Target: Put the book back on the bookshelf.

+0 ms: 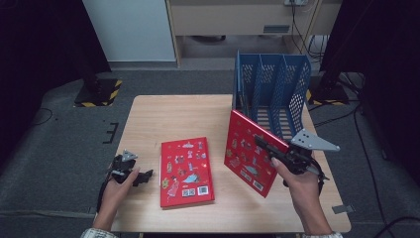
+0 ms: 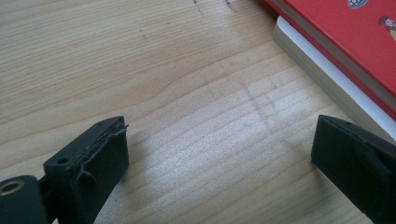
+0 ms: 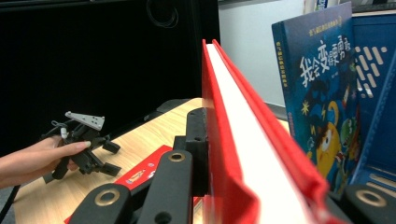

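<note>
With our right gripper (image 1: 270, 148) clamped on the red book (image 1: 250, 151), we keep it upright heading for the blue file rack (image 1: 272, 84) at the table's (image 1: 163, 111) far right corner, left gripper (image 1: 141, 177) idling open.

An indoor recording space, like a lab or studio. A small pale wooden table (image 1: 173, 119) stands on grey carpet (image 1: 59, 148). Black curtains (image 1: 39, 39) close off the room at 10 and 2 o'clock. Stand bases (image 1: 97, 92) marked with yellow-and-black hazard tape sit on the floor at 10 and 2 o'clock. Cables (image 1: 369, 163) trail across the carpet at 3 o'clock. Pale cabinetry (image 1: 237, 20) lines the back wall at 12 o'clock.
</note>
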Available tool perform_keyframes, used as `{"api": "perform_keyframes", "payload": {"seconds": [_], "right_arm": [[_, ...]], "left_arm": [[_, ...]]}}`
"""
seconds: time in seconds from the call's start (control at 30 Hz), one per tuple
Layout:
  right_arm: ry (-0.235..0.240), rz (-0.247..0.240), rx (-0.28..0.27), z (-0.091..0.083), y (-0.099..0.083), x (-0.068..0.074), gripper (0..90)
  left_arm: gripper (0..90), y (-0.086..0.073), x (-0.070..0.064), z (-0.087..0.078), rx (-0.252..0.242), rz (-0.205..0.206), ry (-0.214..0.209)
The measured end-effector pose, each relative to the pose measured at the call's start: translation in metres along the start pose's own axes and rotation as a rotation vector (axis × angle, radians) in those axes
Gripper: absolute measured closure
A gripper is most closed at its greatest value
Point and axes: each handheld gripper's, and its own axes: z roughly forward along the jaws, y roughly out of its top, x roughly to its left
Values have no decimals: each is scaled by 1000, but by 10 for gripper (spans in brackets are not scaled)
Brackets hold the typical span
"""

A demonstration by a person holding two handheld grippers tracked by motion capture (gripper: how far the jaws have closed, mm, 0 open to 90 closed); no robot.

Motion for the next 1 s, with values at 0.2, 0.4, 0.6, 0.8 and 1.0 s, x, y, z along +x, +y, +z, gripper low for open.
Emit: {"api": "perform_keyframes", "payload": {"seconds": [0.2, 0.4, 0.6, 0.8, 1.0], "right_arm": [[-13, 7, -7, -8, 2, -3, 798], [-25, 6, -16, -16, 12, -4, 798], [-45, 0, -16, -22, 27, -6, 798], [-61, 15, -25, -29, 38, -9, 798], [-79, 18, -28, -33, 46, -13, 798]], "left_arm": [[26, -1, -1, 1, 2, 0, 0], [13, -1, -2, 2, 2, 4, -2], [7, -2, -2, 2, -11, 3, -1], [1, -3, -2, 3, -14, 3, -2], [0, -3, -2, 2, -18, 2, 1]]}}
